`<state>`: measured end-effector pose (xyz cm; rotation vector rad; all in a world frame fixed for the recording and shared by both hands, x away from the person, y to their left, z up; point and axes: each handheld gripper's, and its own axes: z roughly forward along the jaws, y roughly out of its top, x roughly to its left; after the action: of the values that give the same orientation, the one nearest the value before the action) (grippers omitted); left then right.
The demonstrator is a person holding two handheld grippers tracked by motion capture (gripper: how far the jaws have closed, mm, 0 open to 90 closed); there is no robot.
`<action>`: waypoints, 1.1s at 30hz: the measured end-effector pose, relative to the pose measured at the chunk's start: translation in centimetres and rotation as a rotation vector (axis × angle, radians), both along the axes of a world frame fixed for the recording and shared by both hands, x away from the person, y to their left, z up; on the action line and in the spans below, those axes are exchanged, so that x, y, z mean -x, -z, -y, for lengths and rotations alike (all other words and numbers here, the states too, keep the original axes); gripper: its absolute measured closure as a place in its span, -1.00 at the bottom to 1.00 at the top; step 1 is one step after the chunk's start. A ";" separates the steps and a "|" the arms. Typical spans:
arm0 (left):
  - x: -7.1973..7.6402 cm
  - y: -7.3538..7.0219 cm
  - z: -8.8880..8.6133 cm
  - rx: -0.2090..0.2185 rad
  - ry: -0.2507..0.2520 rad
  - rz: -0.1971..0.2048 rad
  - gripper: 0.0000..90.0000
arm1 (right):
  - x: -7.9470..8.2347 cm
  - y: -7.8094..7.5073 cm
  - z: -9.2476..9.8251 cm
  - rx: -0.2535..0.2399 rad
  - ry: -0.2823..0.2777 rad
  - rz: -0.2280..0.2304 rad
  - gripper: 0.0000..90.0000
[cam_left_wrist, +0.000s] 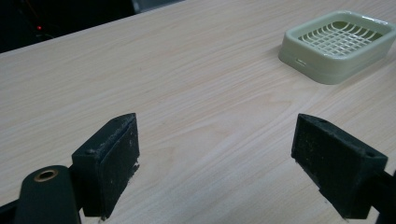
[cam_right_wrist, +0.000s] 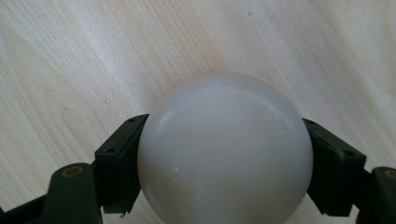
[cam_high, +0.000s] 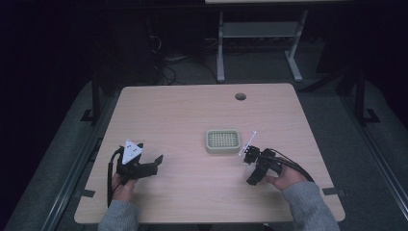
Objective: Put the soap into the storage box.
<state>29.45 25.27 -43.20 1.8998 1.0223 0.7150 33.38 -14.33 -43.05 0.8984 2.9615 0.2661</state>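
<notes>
White ball gripped above the table
The right gripper clamps the white ball; the left gripper gapes wide, facing the green basket

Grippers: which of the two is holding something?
The right gripper: its jaws clamp a white ball on both sides. The left gripper has its jaws wide apart over bare table, with nothing between them.

It looks like a lab or test room: a plain wooden desk with a cable hole, loose cables on the grey floor behind its far edge, dark surroundings.
</notes>
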 end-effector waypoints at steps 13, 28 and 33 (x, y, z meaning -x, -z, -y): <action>0.0 0.0 0.1 -0.010 -0.002 0.000 -0.67 | -1.1 -1.4 -0.6 -0.017 -0.015 -0.003 -0.48; 0.1 0.0 0.1 -0.003 -0.004 0.000 -0.67 | -2.4 -2.4 -1.3 -0.024 -0.024 -0.013 -0.48; 0.1 0.0 0.1 -0.004 -0.004 0.001 -0.67 | -2.8 -2.9 -1.4 -0.030 -0.022 -0.015 -0.48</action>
<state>29.35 25.20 -43.18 1.9010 1.0252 0.7209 36.19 -12.95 -40.15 0.8746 2.9905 0.3070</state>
